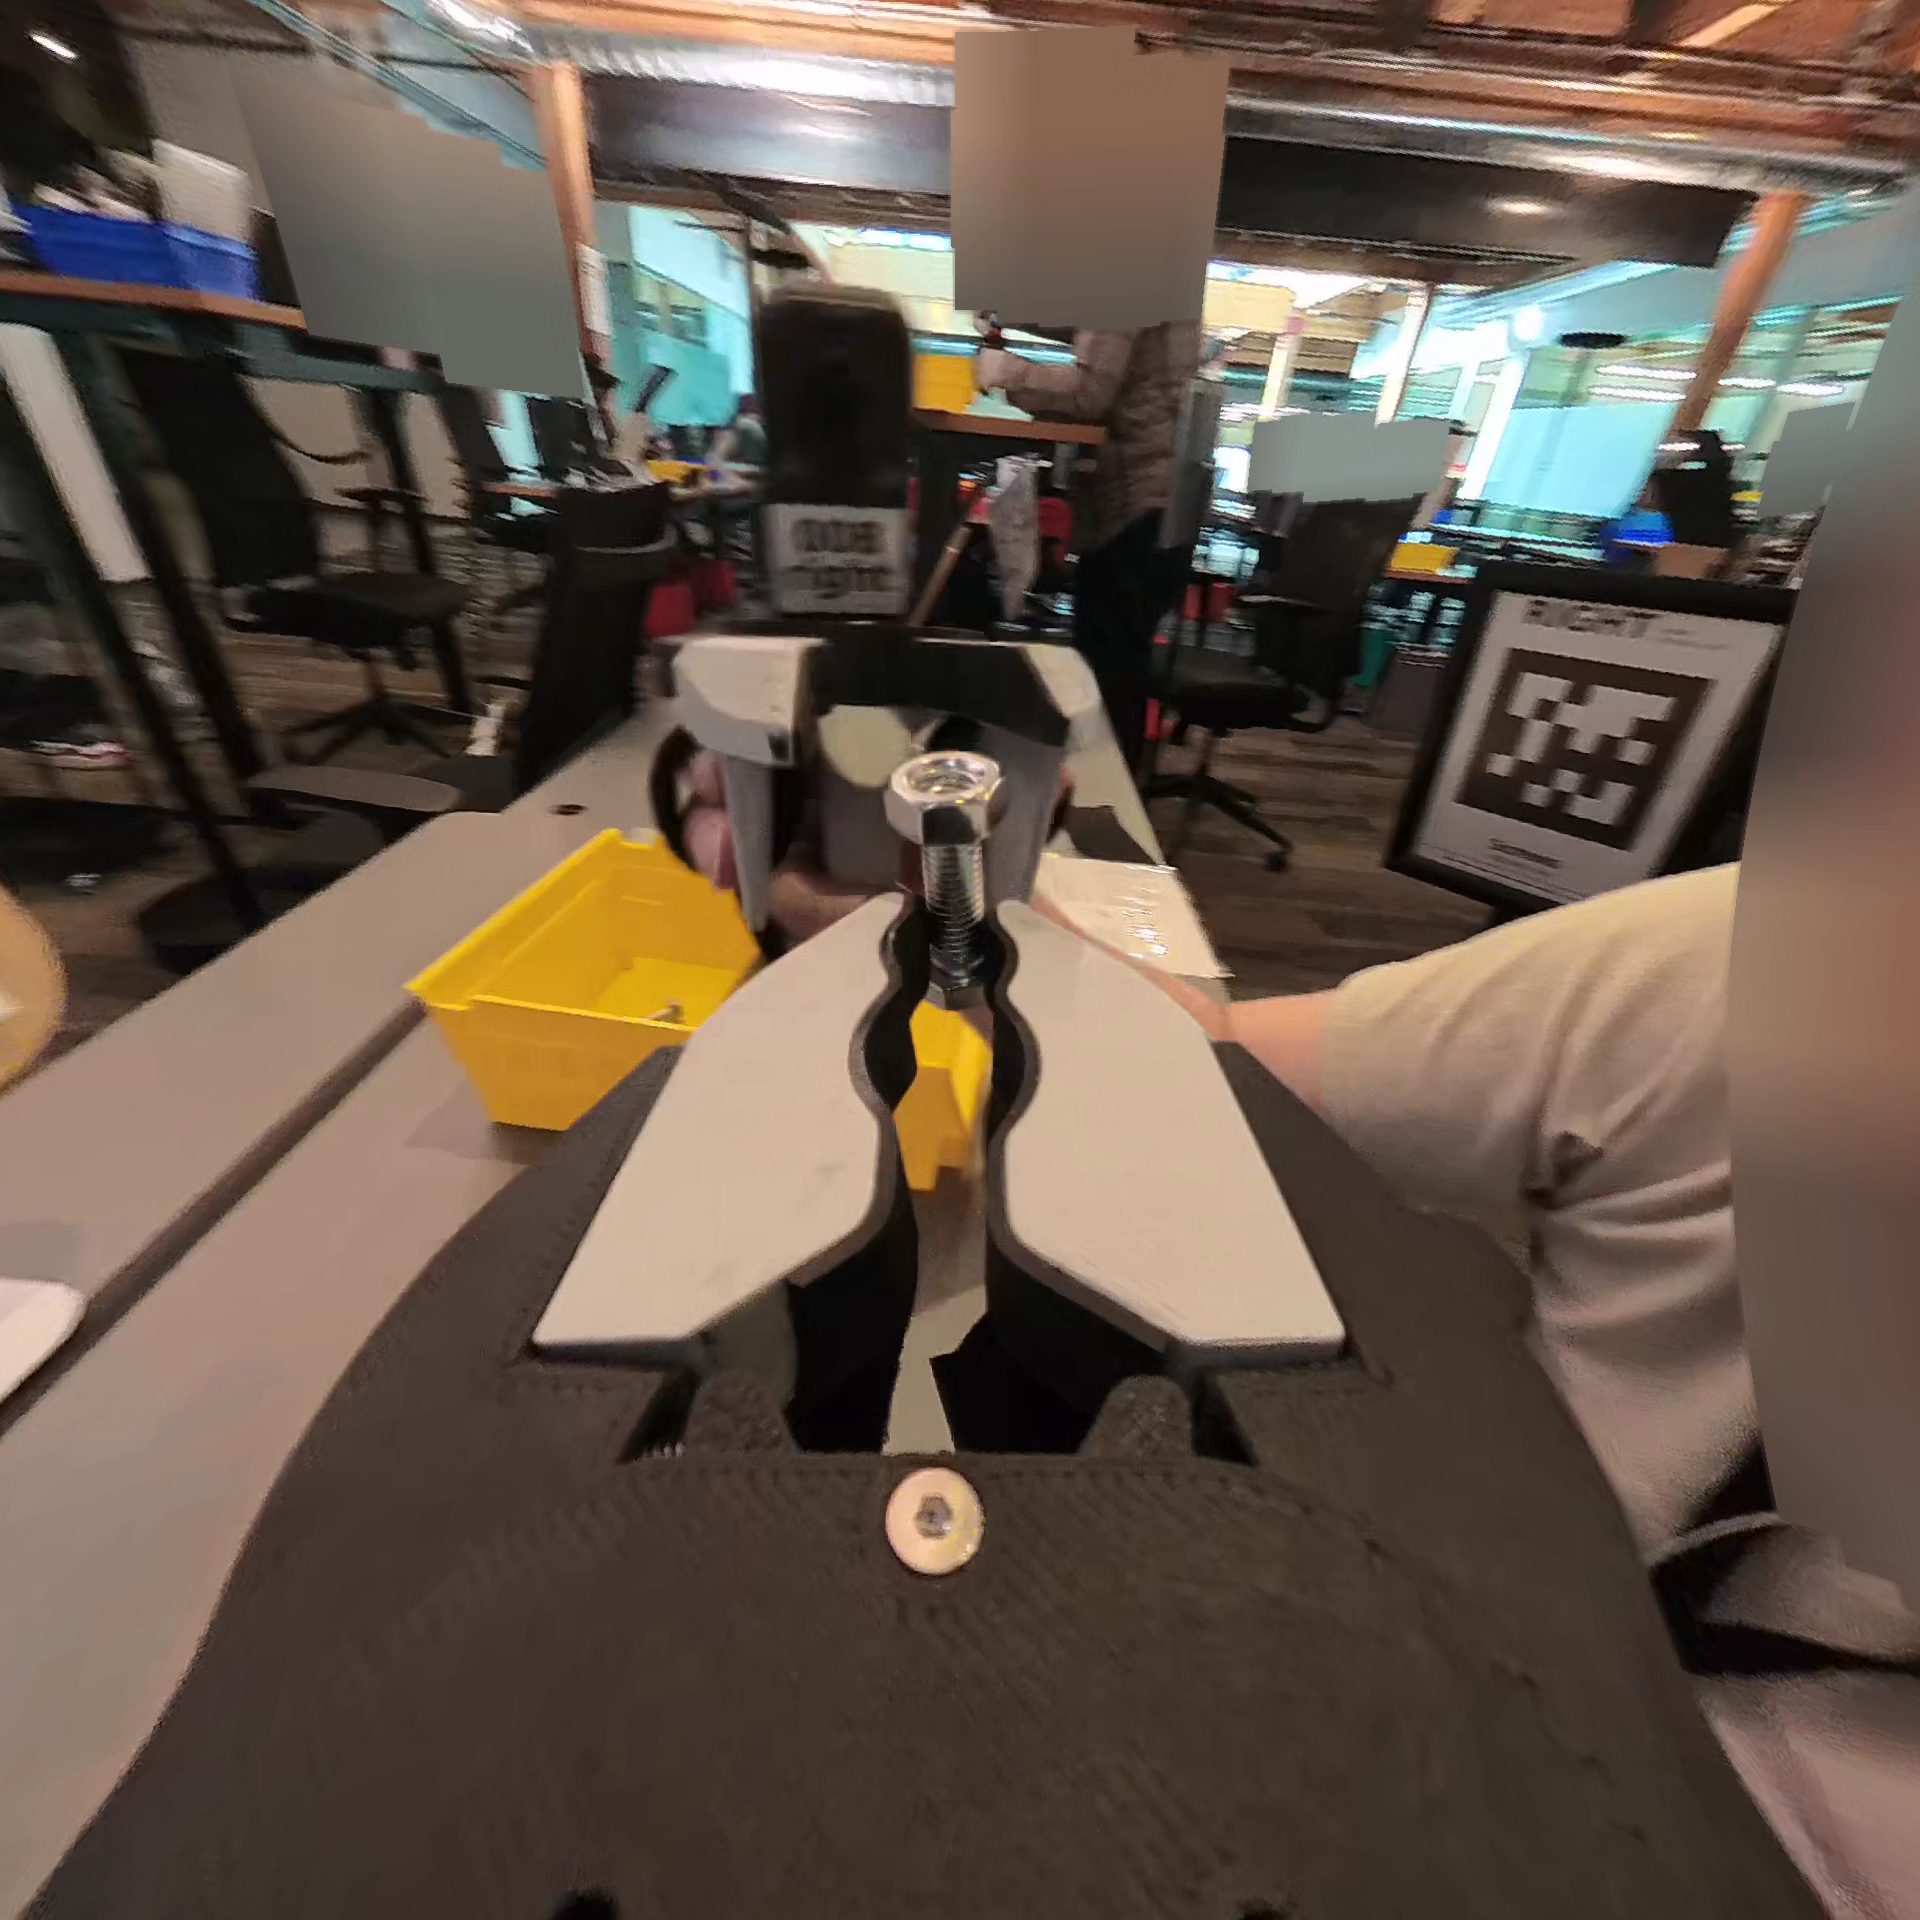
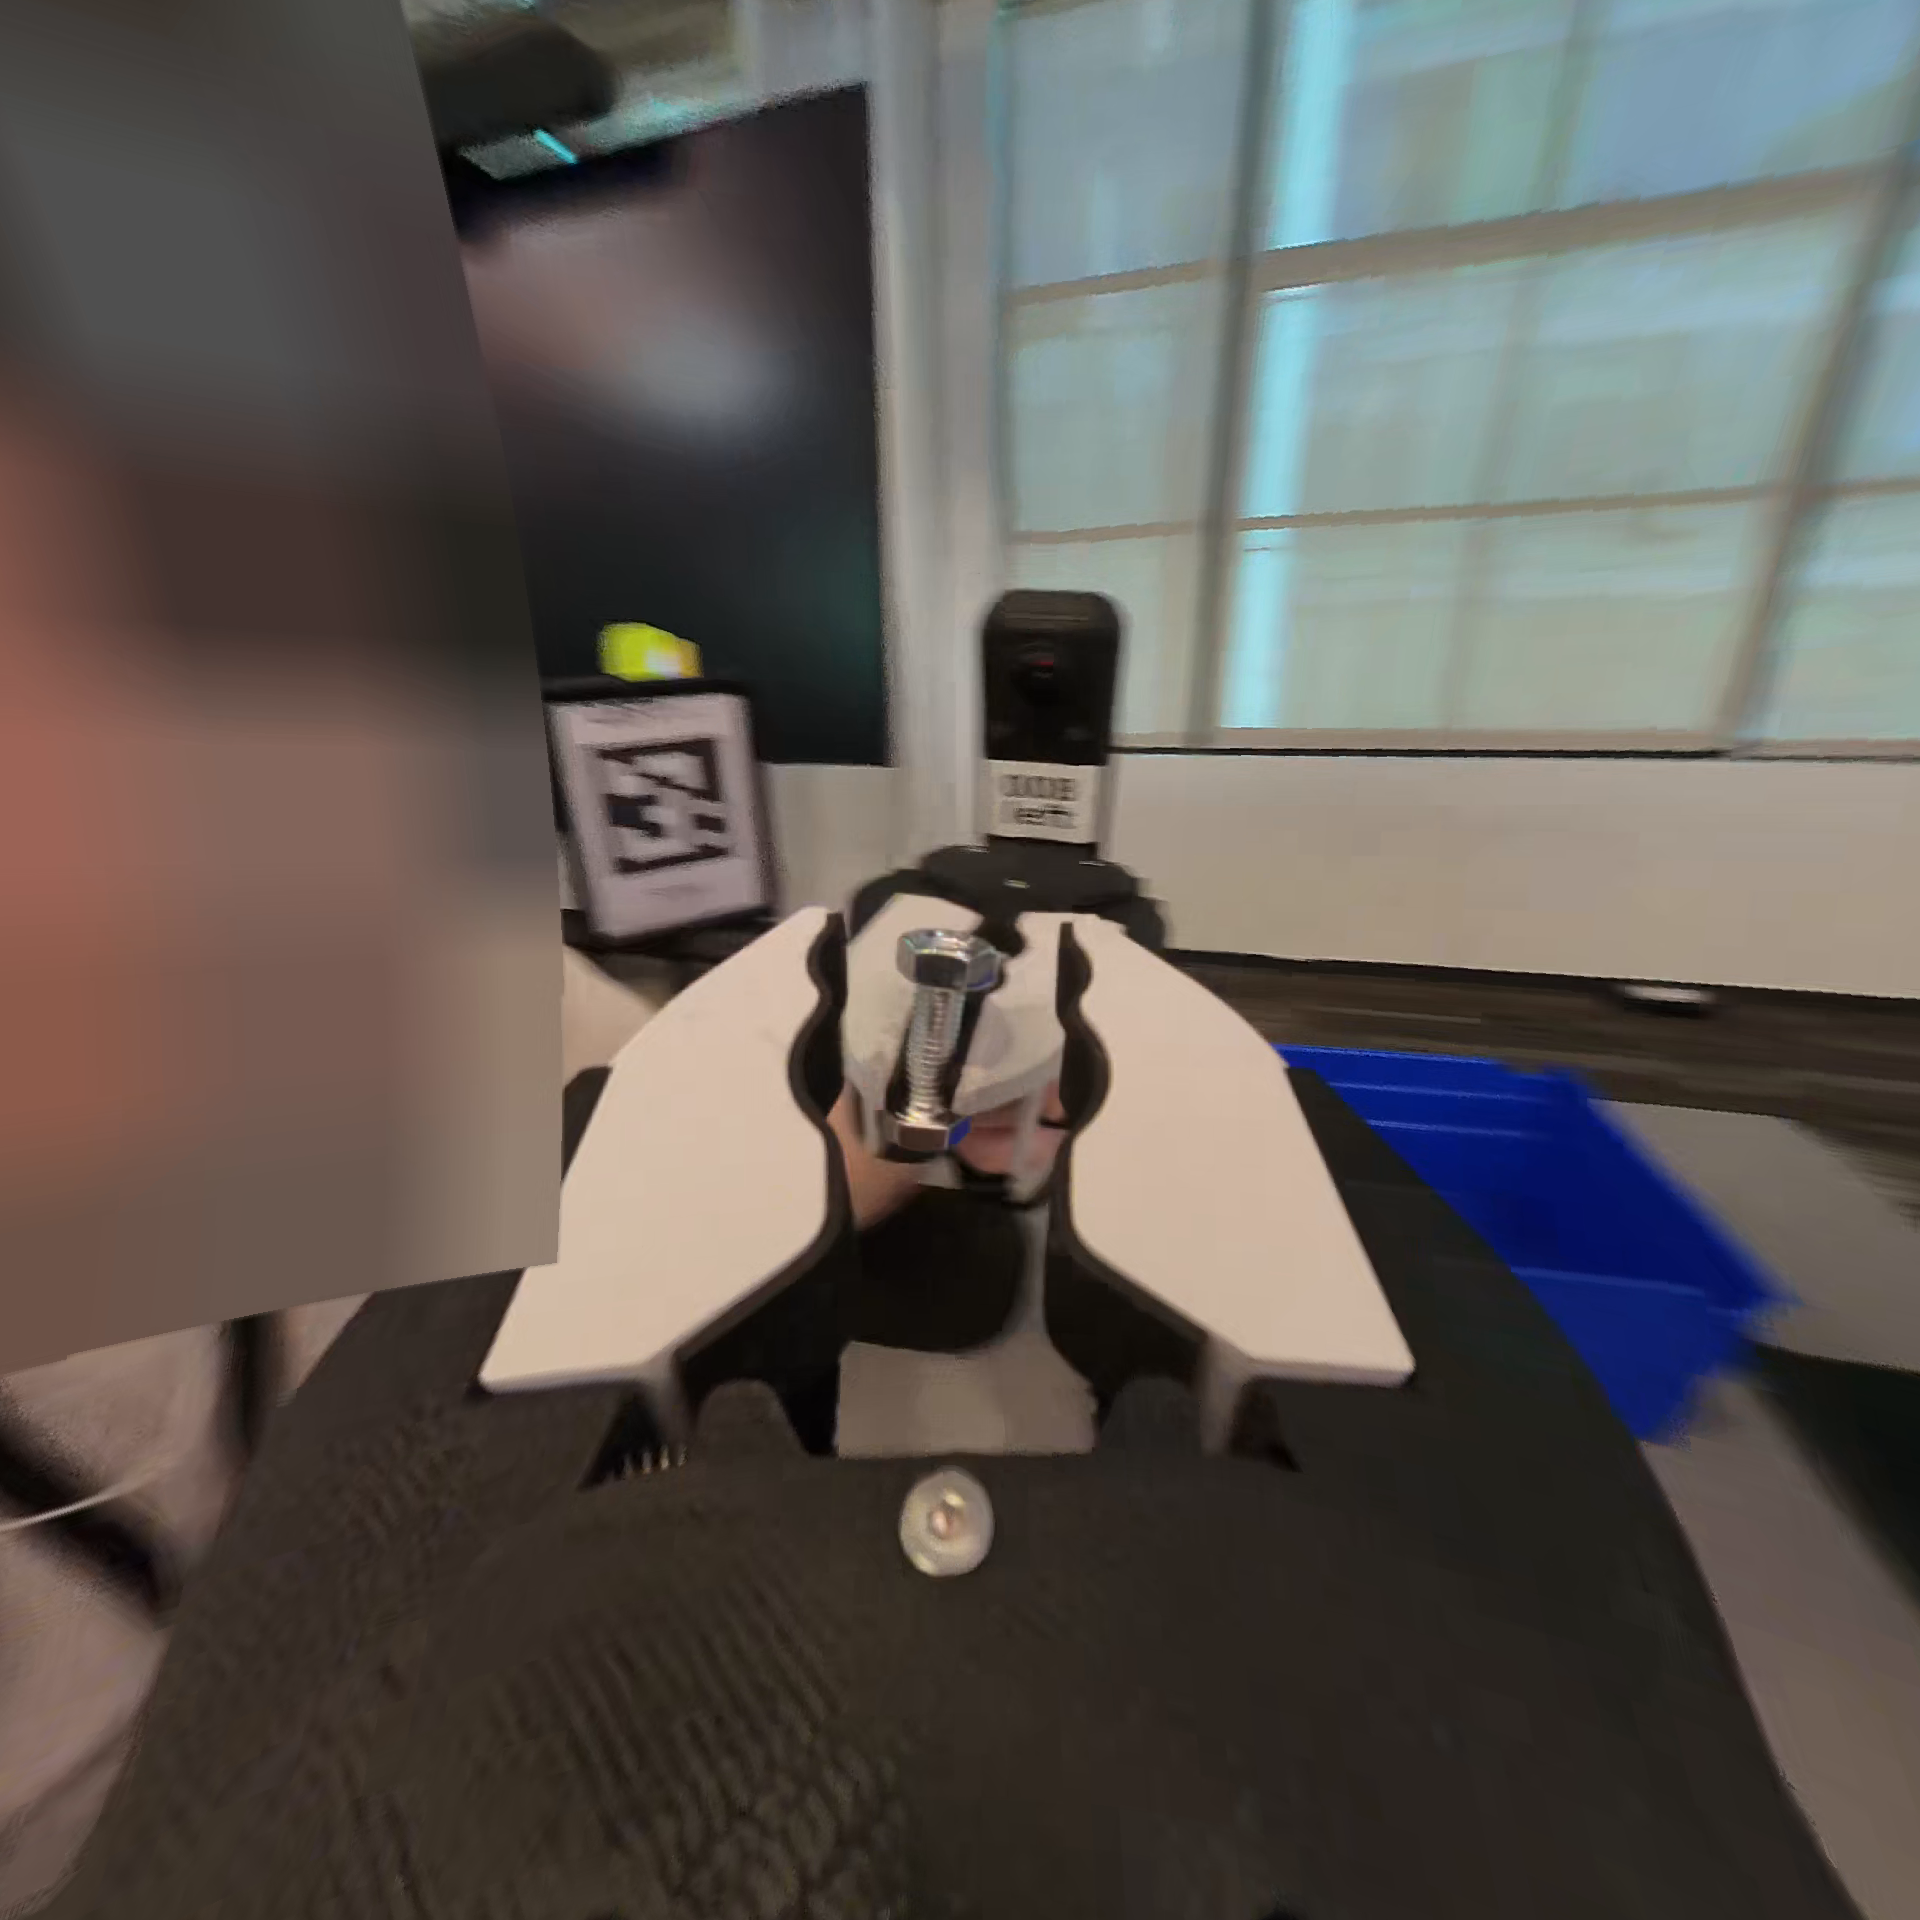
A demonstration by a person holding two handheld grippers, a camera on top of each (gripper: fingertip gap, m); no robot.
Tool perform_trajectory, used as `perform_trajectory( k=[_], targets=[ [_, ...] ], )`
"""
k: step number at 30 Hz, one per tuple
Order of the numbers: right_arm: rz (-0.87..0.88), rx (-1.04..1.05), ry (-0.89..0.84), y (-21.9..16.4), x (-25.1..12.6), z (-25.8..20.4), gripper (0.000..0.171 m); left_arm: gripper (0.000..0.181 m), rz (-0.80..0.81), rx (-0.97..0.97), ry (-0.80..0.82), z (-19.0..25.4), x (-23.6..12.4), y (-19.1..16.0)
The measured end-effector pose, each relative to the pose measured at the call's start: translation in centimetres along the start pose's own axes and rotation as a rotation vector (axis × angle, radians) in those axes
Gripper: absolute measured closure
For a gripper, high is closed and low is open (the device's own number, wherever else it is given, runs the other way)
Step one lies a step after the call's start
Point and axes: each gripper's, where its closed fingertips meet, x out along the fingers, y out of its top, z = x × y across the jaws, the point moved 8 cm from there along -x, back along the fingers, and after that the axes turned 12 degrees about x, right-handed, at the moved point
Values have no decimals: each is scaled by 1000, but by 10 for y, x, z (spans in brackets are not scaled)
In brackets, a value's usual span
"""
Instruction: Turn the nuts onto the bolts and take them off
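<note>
In the left wrist view my left gripper (image 1: 951, 914) is shut on the head end of a silver bolt (image 1: 954, 914) and holds it upright above the table. A hex nut (image 1: 945, 790) sits on the bolt's far end. My right gripper (image 1: 883, 748) faces it from behind, with its fingers either side of the nut. In the right wrist view my right gripper (image 2: 945, 935) is open. Its white fingers (image 2: 707, 1122) stand apart on both sides of the bolt (image 2: 925, 1049) without touching it. The left gripper's white fingers (image 2: 1003, 1070) show behind the bolt.
A yellow bin (image 1: 582, 987) stands on the grey table (image 1: 208, 1091) below and left of the bolt. A blue bin (image 2: 1538, 1174) lies to the right in the right wrist view. Framed marker boards (image 1: 1590, 748) (image 2: 665, 810) stand nearby. A person's sleeve (image 1: 1507, 1143) is at the right.
</note>
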Motion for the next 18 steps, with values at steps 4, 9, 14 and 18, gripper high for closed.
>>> perform_trajectory(
  k=[4,9,14,18],
  targets=[
    [29,-176,-247,3,8,-7,133,172,4,40,111,-6,-5,2],
    [-5,-172,-350,-1,14,-4,132,172,6,28,118,-7,-6,2],
    [2,-147,-311,2,8,-3,134,172,16,15,107,-7,-7,3],
    [2,-132,-292,4,4,-2,135,172,16,12,111,-8,-8,3]
  ],
)
